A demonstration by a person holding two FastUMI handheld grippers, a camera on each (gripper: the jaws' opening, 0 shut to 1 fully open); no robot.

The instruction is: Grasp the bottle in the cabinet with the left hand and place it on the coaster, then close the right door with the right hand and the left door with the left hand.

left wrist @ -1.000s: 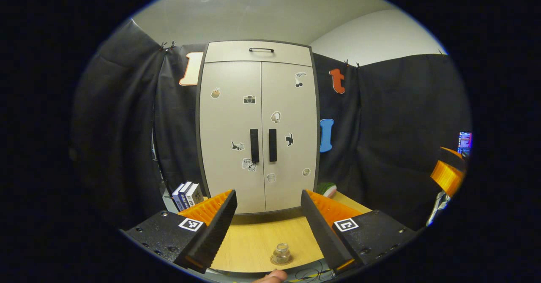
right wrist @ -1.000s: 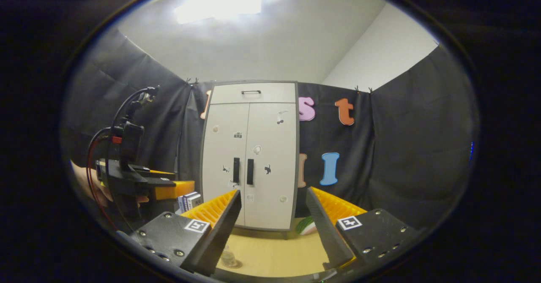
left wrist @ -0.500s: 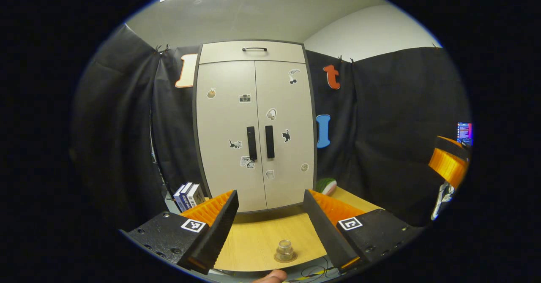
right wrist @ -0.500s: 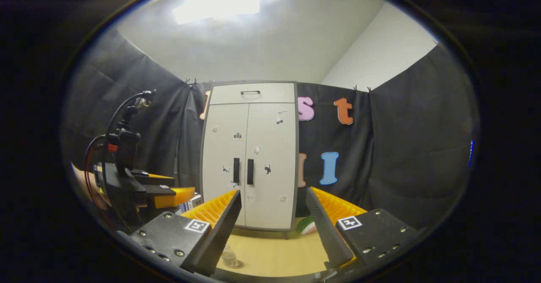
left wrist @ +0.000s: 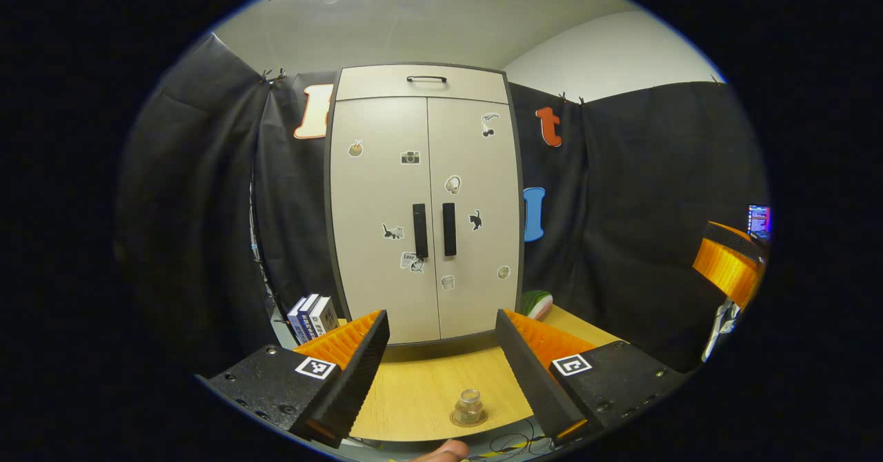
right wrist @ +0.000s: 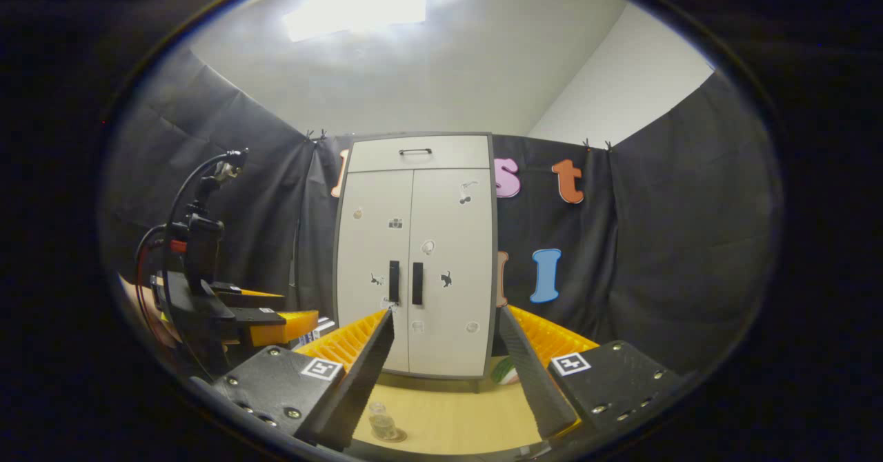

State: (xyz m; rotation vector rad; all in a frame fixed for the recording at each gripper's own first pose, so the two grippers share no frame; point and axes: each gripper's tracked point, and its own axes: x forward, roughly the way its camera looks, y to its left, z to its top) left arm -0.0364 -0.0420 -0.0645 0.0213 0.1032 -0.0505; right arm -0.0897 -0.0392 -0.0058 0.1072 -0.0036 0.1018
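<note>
A: Bottle (left wrist: 469,404) position?
B: Upright on the coaster (left wrist: 469,418), near the front edge of the wooden table (left wrist: 421,393). In the right gripper view it stands low, beside the near finger.
A: Cabinet (left wrist: 424,200)?
B: Left door (left wrist: 379,214) and right door (left wrist: 476,207) both flush shut, handles side by side.
A: Left gripper (left wrist: 441,352)?
B: Fingers spread wide, nothing between them, held back from the table.
A: Right gripper (right wrist: 445,358)?
B: Also spread wide, empty. Books (left wrist: 312,316) lean left of the cabinet base.
</note>
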